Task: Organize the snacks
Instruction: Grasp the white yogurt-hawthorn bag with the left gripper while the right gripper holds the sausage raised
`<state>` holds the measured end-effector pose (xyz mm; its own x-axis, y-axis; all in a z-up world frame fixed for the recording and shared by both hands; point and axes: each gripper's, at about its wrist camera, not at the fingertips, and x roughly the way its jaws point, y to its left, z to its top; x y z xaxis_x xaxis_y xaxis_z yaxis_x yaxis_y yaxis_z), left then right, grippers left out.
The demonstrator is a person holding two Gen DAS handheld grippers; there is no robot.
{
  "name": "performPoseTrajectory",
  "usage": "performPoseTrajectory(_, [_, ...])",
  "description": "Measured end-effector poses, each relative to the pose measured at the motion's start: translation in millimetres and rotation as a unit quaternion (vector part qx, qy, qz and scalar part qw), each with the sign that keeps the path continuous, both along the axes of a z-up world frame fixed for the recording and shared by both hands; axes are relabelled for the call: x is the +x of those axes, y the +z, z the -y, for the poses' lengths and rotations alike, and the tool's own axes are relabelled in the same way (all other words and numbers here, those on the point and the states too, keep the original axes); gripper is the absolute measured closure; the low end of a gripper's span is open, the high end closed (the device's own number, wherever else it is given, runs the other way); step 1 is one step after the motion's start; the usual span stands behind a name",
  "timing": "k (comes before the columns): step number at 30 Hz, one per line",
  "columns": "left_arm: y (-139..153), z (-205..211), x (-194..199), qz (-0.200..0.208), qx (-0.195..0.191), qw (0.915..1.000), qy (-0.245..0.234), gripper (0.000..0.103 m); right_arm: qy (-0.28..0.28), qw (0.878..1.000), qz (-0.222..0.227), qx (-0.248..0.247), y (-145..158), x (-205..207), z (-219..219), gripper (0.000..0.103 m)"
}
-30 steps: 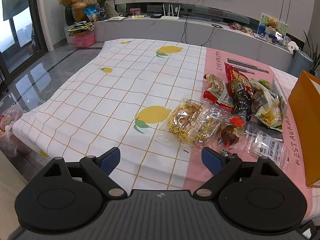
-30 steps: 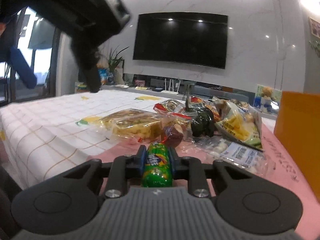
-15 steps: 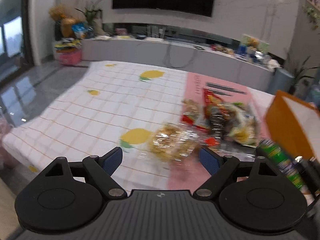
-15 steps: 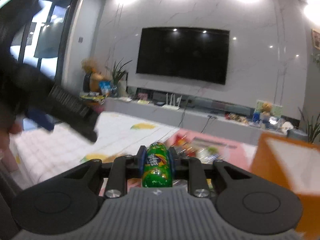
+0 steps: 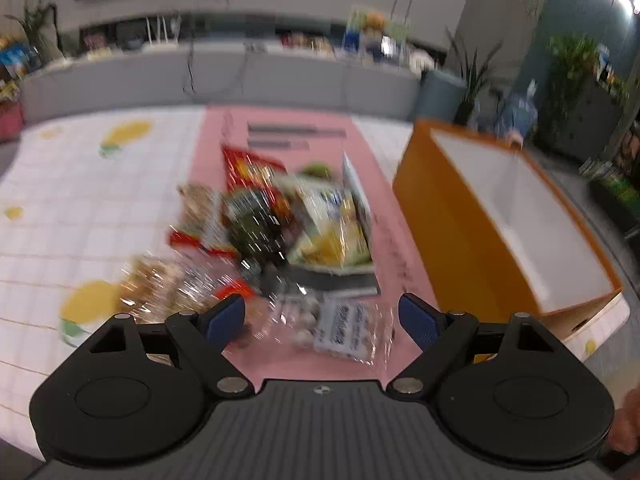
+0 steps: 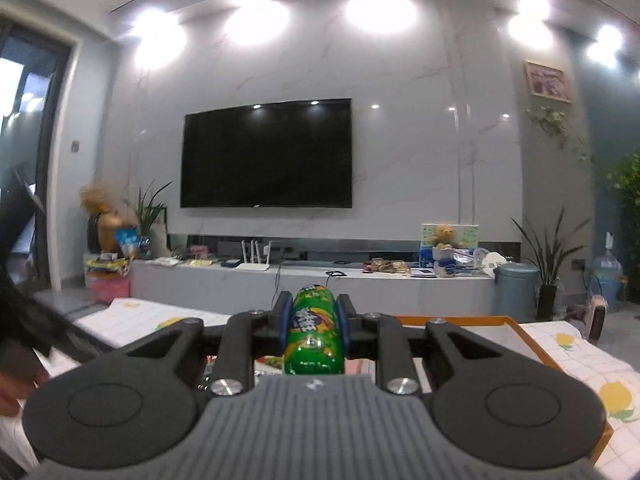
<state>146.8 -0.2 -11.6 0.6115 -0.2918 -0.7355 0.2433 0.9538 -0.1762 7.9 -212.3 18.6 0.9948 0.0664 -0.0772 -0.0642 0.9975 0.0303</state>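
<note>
A: Where is the snack the right tongs (image 6: 313,322) went for?

B: Between its blue pads. The right tongs is nearly closed on a green snack tube (image 6: 314,332), which lies lengthwise along the fingers with its far end poking past the tips. The tongs points level across the room toward the black television (image 6: 267,154) on the marble wall.

A: And what sits below it?

B: In the right wrist view, the rim of the orange box (image 6: 452,320) shows just behind and to the right of the tube. The box is open at the top.

A: What about the left tongs (image 5: 322,320)?

B: It stands wide open with nothing between its blue pads (image 5: 224,320). It tilts down over the bench (image 5: 60,200), which wears a white checked cloth with lemons and a pink strip down the middle.

A: Where are the other snacks?

B: The snack pile (image 5: 276,216) lies on the pink strip, beyond the left tongs; the picture is blurred, so single labels cannot be read. A clear packet (image 5: 340,330) with a white label lies nearest, just past the gap between the pads. The orange box (image 5: 452,220), white inside, stands to the right of the pile, near it but apart.
</note>
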Motion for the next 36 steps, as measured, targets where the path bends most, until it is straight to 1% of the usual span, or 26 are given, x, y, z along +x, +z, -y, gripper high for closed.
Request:
performPoseTrajectory(2, [-16.1,12.6,5.9,-0.013,0.015,0.9996,-0.017,0.002,-0.002,1.000,0.003,-0.005,0.7,-3.5,-2.0,0.082])
performPoseTrajectory(4, [-29.1,25.4,7.9,-0.010,0.042,0.9984,-0.038,0.002,0.003,1.000,0.003,-0.006,0.6,-3.8,-3.1,0.082])
performPoseTrajectory(6, [-41.5,29.2,1.9,-0.007,0.065,0.9965,-0.052,0.002,0.006,1.000,0.004,-0.004,2.1,-4.7,-2.1,0.082])
performPoseTrajectory(7, [-45.3,30.2,-1.5,-0.003,0.073,0.9957,-0.057,0.002,0.009,1.000,0.004,-0.004,3.1,-3.3,-0.8,0.082])
performPoseTrajectory(8, [-48.2,32.4,-4.3,0.008,0.085,0.9937,-0.072,0.002,0.010,1.000,0.004,-0.005,2.5,-2.6,2.7,0.082])
performPoseTrajectory(9, [-48.5,32.8,-7.6,0.020,0.095,0.9910,-0.092,0.002,0.011,1.000,0.004,-0.008,2.8,-1.5,1.4,0.082])
performPoseTrajectory(10, [-47.8,35.1,-9.7,0.032,0.110,0.9862,-0.119,0.001,0.012,1.000,0.004,-0.009,2.5,-1.0,1.4,0.082])
performPoseTrajectory(11, [-46.8,37.8,-10.6,0.044,0.129,0.9792,-0.151,0.000,0.011,1.000,0.004,-0.009,2.2,-0.9,1.3,0.082])
performPoseTrajectory(12, [-45.8,40.6,-13.2,0.058,0.151,0.9676,-0.194,0.000,0.012,1.000,0.003,-0.008,1.9,0.3,3.2,0.082])
performPoseTrajectory(13, [-46.5,42.9,-15.0,0.067,0.168,0.9571,-0.226,0.000,0.014,1.000,0.003,-0.005,1.8,0.1,4.1,0.082])
performPoseTrajectory(14, [-47.6,44.9,-16.7,0.077,0.186,0.9446,-0.259,0.000,0.015,1.000,0.004,-0.003,2.2,-0.5,4.4,0.082])
performPoseTrajectory(15, [-49.2,45.4,-17.5,0.086,0.201,0.9323,-0.288,0.000,0.016,1.000,0.005,-0.003,2.9,-1.1,7.8,0.082])
performPoseTrajectory(16, [-51.6,45.2,-16.7,0.090,0.210,0.9230,-0.310,0.000,0.018,1.000,0.005,-0.005,3.4,-1.0,8.8,0.082])
performPoseTrajectory(19, [-57.4,44.5,-8.9,0.083,0.205,0.9086,-0.354,0.000,0.015,1.000,0.004,-0.013,2.1,1.9,9.9,0.082])
performPoseTrajectory(22, [-62.4,44.3,0.1,0.092,0.199,0.8949,-0.389,0.000,0.013,1.000,-0.002,-0.013,0.6,4.4,7.8,0.082])
performPoseTrajectory(24, [-67.2,47.4,9.3,0.088,0.196,0.8890,-0.404,0.000,0.014,1.000,-0.006,-0.016,-1.1,6.0,6.4,0.082])
performPoseTrajectory(27, [-76.1,52.1,29.7,0.064,0.172,0.8847,-0.428,0.000,0.017,0.999,-0.014,-0.027,-3.4,7.8,1.9,0.082])
performPoseTrajectory(30, [-84.5,56.0,42.9,0.043,0.164,0.8737,-0.456,0.000,0.020,0.999,-0.018,-0.034,-5.2,10.3,-1.0,0.082])
performPoseTrajectory(32, [-91.5,58.5,49.3,0.028,0.167,0.8673,-0.468,0.000,0.021,0.999,-0.019,-0.037,-6.2,11.0,-2.4,0.082])
performPoseTrajectory(33, [-93.1,58.1,51.5,0.027,0.159,0.8671,-0.471,0.000,0.022,0.999,-0.020,-0.039,-6.2,10.5,-2.5,0.082])
performPoseTrajectory(34, [-93.7,57.0,53.9,0.020,0.150,0.8688,-0.471,0.000,0.022,0.999,-0.020,-0.040,-6.5,10.7,-2.8,0.082])
performPoseTrajectory(35, [-94.4,55.7,56.8,0.013,0.141,0.8727,-0.467,0.000,0.021,0.999,-0.021,-0.041,-6.7,11.1,-2.9,0.082])
performPoseTrajectory(36, [-95.7,54.8,60.1,0.005,0.133,0.8794,-0.457,0.000,0.020,0.999,-0.021,-0.040,-6.8,11.5,-2.5,0.082])
